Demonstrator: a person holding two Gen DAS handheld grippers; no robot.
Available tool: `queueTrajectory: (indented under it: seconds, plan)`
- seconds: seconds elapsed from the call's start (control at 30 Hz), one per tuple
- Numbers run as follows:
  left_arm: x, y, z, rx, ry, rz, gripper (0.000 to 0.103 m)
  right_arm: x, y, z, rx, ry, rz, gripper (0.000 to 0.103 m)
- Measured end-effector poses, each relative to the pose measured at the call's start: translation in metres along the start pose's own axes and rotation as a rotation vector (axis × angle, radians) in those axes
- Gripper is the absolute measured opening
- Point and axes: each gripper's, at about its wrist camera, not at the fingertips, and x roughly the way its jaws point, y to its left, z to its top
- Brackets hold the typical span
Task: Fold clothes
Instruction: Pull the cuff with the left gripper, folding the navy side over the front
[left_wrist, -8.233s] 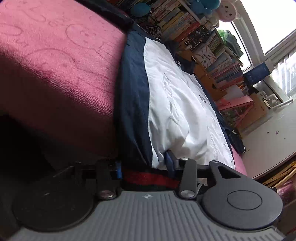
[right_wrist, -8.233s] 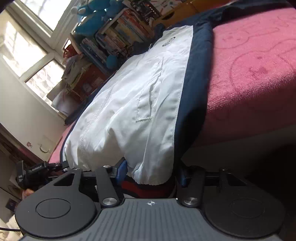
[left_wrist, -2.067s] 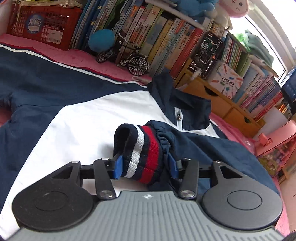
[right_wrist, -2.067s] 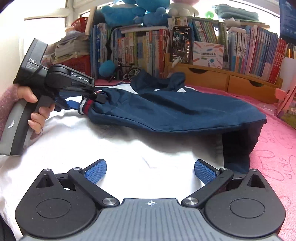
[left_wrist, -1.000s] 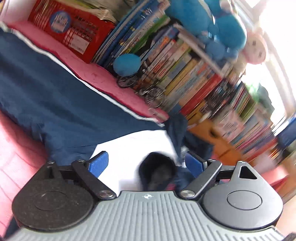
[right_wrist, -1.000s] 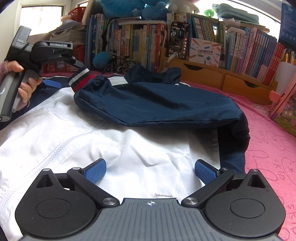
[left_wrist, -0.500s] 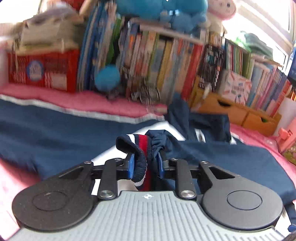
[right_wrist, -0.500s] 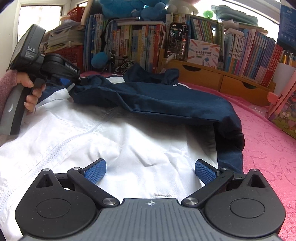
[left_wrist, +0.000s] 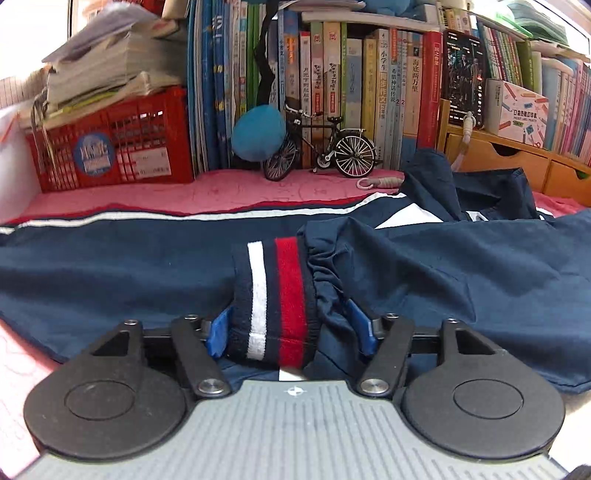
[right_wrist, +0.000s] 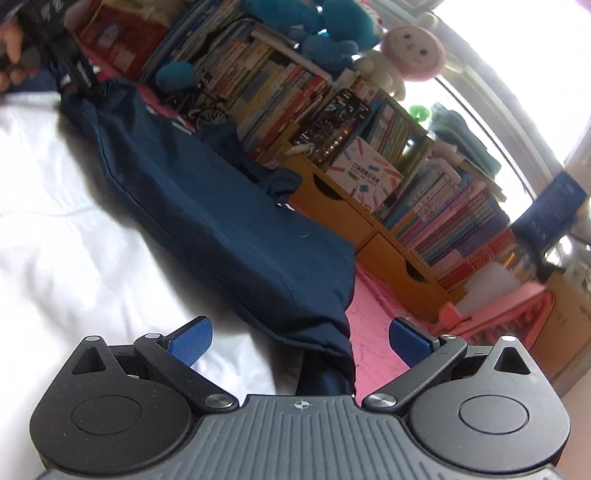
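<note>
A navy and white jacket lies spread on a pink bed cover. In the left wrist view its navy sleeve (left_wrist: 461, 266) is folded across the body, ending in a striped navy, white and red cuff (left_wrist: 275, 295). My left gripper (left_wrist: 290, 330) is shut on that cuff, its blue pads on either side. In the right wrist view the white body (right_wrist: 62, 236) and the folded navy sleeve (right_wrist: 221, 229) show. My right gripper (right_wrist: 301, 341) is open and empty, just above the sleeve's fold at the jacket's side edge.
A bookshelf (left_wrist: 351, 85) runs along the back, with a red crate (left_wrist: 110, 147), a model bicycle (left_wrist: 321, 147), a blue ball (left_wrist: 258, 133) and wooden drawers (right_wrist: 354, 218). Pink bed cover (right_wrist: 373, 332) shows to the right of the jacket. Plush toys (right_wrist: 410, 55) sit on top.
My left gripper has laid the cuff lower, over the other sleeve, and its jaws stand wider around it. My right gripper has tilted and shifted right to the sleeve's fold, still open.
</note>
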Motion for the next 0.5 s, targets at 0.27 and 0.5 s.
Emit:
queueTrajectory:
  seconds: [0.27, 0.5]
  plan:
    - [0.005, 0.0, -0.001, 0.02, 0.027, -0.031, 0.08, 0.037, -0.048, -0.027, 0.127, 0.115, -0.124, 0.058]
    - [-0.007, 0.007, -0.001, 0.08, 0.016, -0.139, 0.078, 0.029, -0.08, -0.047, 0.295, 0.183, 0.013, 0.07]
